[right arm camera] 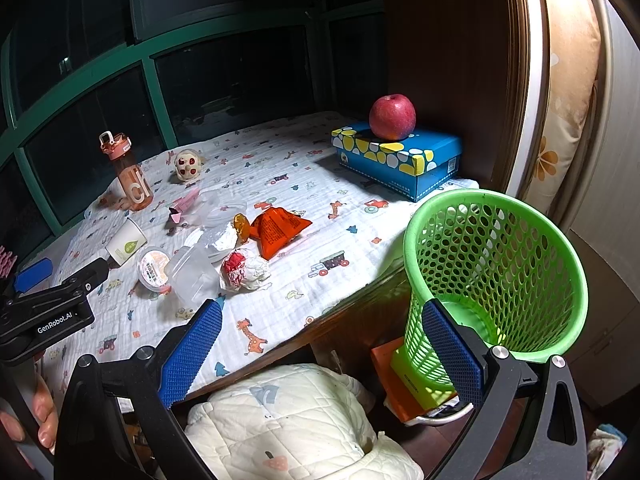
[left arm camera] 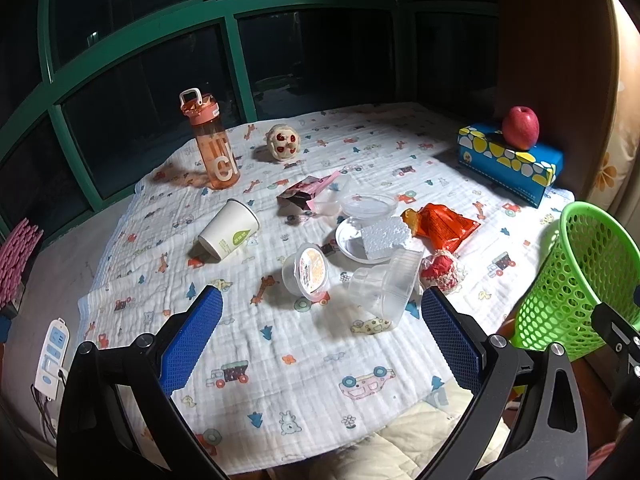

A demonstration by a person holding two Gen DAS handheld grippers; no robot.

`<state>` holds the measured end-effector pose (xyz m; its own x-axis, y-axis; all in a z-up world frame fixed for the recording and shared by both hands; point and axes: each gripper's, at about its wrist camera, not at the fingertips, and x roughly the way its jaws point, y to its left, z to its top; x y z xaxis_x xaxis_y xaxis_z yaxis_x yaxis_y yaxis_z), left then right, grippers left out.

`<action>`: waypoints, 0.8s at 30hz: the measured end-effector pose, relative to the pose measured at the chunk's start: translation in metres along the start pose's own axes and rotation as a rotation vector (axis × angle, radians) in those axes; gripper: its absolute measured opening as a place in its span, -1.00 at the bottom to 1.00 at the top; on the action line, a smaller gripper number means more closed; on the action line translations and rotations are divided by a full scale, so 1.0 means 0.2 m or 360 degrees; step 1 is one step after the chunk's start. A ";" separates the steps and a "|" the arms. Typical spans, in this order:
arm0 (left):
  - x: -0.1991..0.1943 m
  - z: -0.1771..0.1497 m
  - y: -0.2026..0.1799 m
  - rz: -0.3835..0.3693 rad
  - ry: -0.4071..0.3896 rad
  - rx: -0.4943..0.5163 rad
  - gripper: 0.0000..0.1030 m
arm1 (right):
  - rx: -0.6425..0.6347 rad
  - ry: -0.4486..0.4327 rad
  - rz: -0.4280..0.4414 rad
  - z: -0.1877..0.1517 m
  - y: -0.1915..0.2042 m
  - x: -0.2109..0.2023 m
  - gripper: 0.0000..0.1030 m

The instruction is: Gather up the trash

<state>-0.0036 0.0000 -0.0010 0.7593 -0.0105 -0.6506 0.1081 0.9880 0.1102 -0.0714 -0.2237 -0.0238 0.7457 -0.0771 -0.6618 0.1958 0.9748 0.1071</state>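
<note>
Trash clustered at centre of printed cloth (left arm camera: 304, 344) on table: tipped paper cup (left arm camera: 228, 229), mouth toward far side; sealed jelly cup (left arm camera: 306, 273) on its side, just right of paper cup; clear plastic container (left arm camera: 386, 286) tipped over, just right of jelly cup; white foam block (left arm camera: 385, 237) resting on white lid (left arm camera: 347, 236); clear shallow dish (left arm camera: 368, 205) just beyond foam block; opened pink carton (left arm camera: 307, 191) left of dish; orange snack bag (left arm camera: 444, 226) right of foam block; crumpled red-and-white wrapper (left arm camera: 442, 271) near side of snack bag, beside clear container. Green mesh basket (right arm camera: 496, 276) at right, off table edge, standing upright on orange and green items whose kind cannot be told, well apart from trash cluster. Left gripper (left arm camera: 322, 336) held above near part of cloth, jaws spread wide, nothing between blue pads, jelly cup and clear container just beyond fingertips. Right gripper (right arm camera: 320, 350) held over near table edge, jaws spread wide and holding nothing, right finger overlapping basket wall in right wrist view; contact cannot be told. Outward from cluster: pink water bottle (left arm camera: 212, 148) upright at far left; small round toy (left arm camera: 283, 142) right of bottle; blue patterned box (right arm camera: 396, 156) at far right, red apple (right arm camera: 392, 117) resting on top. White quilted fabric (right arm camera: 296, 420) below near table edge. White power strip (left arm camera: 52, 360) at near left, beside cloth. Dark green-framed window (left arm camera: 240, 60) behind table.
</note>
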 end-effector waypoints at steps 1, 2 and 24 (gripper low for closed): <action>0.00 0.00 0.00 0.0001 0.0002 0.0000 0.90 | 0.0003 0.0002 0.0001 0.00 0.00 0.00 0.88; 0.00 0.00 0.00 0.0002 0.0000 0.0001 0.90 | 0.0004 0.0002 0.0000 0.00 0.00 0.00 0.88; 0.00 -0.01 0.01 0.0002 0.0000 -0.0002 0.90 | 0.0011 0.0000 -0.0005 0.00 -0.01 0.01 0.88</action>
<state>-0.0039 0.0013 -0.0021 0.7596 -0.0091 -0.6503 0.1061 0.9882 0.1100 -0.0709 -0.2261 -0.0262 0.7450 -0.0802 -0.6623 0.2027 0.9730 0.1102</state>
